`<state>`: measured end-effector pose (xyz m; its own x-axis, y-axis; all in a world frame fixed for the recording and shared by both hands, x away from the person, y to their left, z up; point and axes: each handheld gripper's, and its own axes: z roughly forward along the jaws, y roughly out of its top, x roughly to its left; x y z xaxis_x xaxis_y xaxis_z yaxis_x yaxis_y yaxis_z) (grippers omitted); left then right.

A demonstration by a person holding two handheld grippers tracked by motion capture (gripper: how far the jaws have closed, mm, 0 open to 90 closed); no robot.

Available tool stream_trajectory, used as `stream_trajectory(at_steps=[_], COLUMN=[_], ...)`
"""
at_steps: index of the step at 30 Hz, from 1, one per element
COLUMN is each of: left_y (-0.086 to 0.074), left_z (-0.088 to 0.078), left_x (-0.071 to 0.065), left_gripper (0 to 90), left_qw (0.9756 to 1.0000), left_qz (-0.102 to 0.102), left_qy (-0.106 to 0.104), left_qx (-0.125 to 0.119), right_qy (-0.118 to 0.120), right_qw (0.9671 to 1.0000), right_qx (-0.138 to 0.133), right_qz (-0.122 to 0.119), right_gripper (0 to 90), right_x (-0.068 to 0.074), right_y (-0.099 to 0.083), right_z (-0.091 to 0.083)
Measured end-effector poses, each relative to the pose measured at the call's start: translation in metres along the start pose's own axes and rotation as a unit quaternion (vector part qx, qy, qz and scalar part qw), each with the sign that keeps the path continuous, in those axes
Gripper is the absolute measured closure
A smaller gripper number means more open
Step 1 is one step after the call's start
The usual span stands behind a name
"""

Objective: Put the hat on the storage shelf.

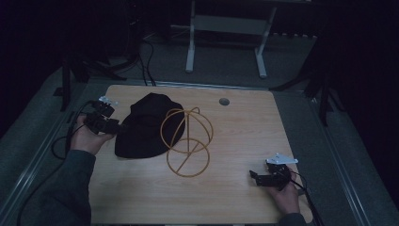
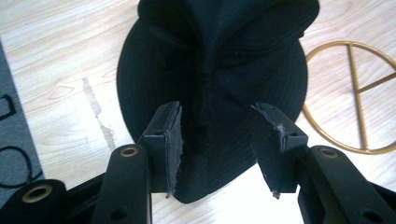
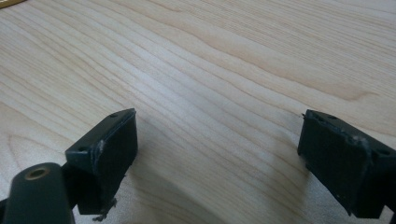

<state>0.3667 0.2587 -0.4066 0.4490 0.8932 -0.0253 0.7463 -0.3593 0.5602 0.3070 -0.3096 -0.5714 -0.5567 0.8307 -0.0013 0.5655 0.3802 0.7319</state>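
Observation:
A black brimmed hat [image 1: 141,127] lies on the wooden table [image 1: 244,132], left of the middle. Beside it on the right stands a gold wire stand [image 1: 187,176] made of rings and rods. My left gripper [image 1: 117,126] is at the hat's left brim. In the left gripper view the hat [image 2: 210,70] lies under and between the jaws of that gripper [image 2: 217,109], which stand apart without pressing on it; the stand's base ring [image 2: 357,93] is at the right. My right gripper [image 1: 254,176] rests near the front right corner, open [image 3: 217,114] over bare wood.
A round grommet hole [image 1: 224,101] sits near the table's far edge. Beyond the table a white desk frame [image 1: 190,47] stands on grey floor. Cables [image 1: 56,146] trail off the left side.

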Motion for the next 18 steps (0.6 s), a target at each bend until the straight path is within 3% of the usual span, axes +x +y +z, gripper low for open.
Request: stream_trajectory(at_steps=[18], left_y=[0.014], left_z=[0.012], left_x=[0.001], left_gripper=[53.0], left_qw=[0.9993], left_qz=[0.003], left_qy=[0.008], left_qx=[0.038], right_qy=[0.0], right_qw=[1.0], right_qx=[0.0], right_qz=[0.0], right_gripper=[11.8], right_x=[0.0], right_y=[0.0], right_z=[0.0])
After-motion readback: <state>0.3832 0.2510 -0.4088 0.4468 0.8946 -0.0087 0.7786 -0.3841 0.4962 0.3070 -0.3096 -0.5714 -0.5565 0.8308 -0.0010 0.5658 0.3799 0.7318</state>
